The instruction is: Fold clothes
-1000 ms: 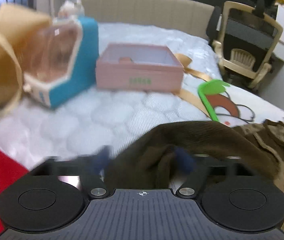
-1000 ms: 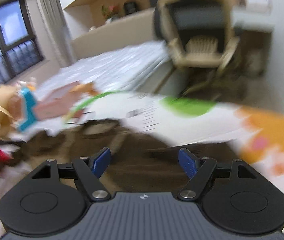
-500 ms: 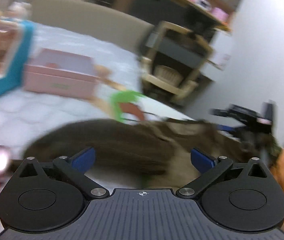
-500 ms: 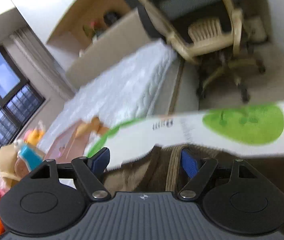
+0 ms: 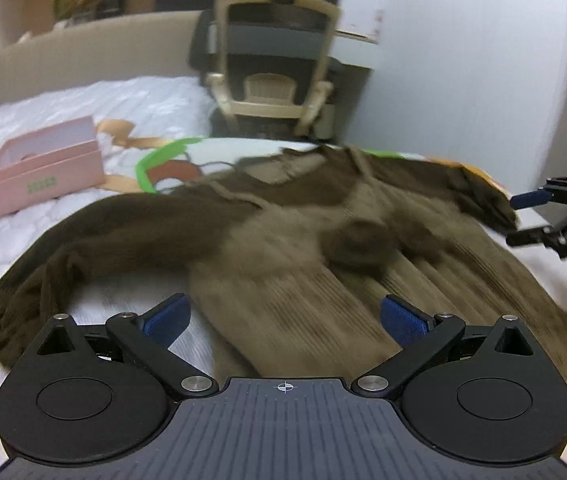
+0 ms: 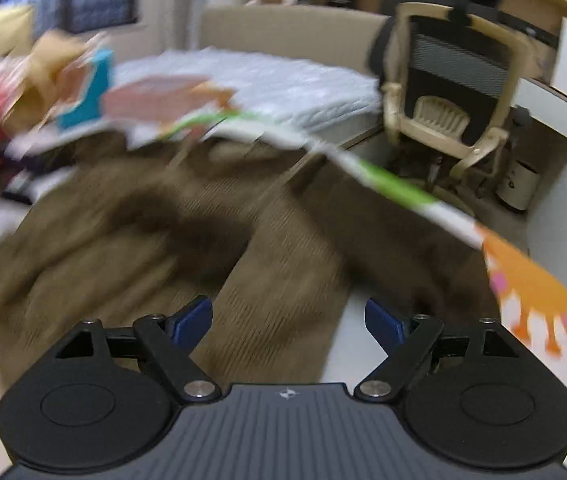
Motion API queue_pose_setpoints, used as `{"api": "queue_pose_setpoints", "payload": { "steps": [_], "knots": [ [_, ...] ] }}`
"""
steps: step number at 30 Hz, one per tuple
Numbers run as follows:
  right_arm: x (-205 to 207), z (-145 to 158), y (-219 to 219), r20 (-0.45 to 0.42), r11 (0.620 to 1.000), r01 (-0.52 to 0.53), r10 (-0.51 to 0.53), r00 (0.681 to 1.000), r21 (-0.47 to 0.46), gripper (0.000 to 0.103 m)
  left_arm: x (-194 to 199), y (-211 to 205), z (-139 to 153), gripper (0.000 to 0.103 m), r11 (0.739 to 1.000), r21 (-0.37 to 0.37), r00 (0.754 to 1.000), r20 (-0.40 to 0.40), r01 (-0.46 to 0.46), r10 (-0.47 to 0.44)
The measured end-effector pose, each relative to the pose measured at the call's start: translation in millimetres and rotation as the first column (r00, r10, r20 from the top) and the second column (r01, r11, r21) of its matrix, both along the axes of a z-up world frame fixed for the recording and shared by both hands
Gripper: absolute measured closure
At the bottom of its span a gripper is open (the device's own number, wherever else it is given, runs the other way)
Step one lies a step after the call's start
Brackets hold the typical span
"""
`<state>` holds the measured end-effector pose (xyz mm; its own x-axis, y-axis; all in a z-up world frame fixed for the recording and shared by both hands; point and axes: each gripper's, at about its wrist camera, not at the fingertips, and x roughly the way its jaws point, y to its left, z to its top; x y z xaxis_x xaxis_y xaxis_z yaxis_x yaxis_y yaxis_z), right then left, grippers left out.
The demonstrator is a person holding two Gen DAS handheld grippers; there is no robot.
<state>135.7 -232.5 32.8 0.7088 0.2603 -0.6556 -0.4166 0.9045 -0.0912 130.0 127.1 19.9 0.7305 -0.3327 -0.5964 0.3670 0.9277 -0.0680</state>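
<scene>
left wrist: ribbed two-tone brown sweater (image 5: 323, 248) spread on quilted mattress (image 5: 131, 96).

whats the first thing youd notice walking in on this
A brown sweater sprawls across the bed in front of both open grippers, left gripper and right gripper, its dark sleeve trailing left. Behind it, a pink box sits on the white mattress, and a beige office chair stands beside the bed.

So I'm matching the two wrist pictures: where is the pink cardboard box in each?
Left wrist: the pink cardboard box sits at the left edge on the white quilted bed, left of the brown knitted sweater.
Right wrist: the box is upper left, blurred, beyond the sweater.
Shared landmark: the beige office chair behind the bed.
</scene>
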Motion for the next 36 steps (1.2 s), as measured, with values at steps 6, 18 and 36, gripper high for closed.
{"api": "queue_pose_setpoints", "payload": {
  "steps": [6, 18, 36],
  "knots": [
    [-105.4, -18.7, 10.1, -0.029, 0.983, -0.143, 0.141, 0.99, -0.113, 0.015, -84.1, -21.0, -9.5, 0.0, 0.984, 0.155, 0.996, -0.017, 0.09, -0.088],
    [-140.0, -29.8, 4.4, 0.274, 0.947, 0.174, -0.097, 0.957, -0.27, 0.014, -96.8, -4.1, -32.6, 0.0, 0.86, 0.386, 0.942, 0.109, -0.334, 0.317],
    [-148.5, 30.3, -18.3, 0.488, 0.945, 0.31, -0.224, 0.844, -0.102, 0.014, -108.2, 32.3, 38.4, 0.0, 0.824, 0.19, 0.831, 0.299, -0.534, 0.47]
  ]
}}
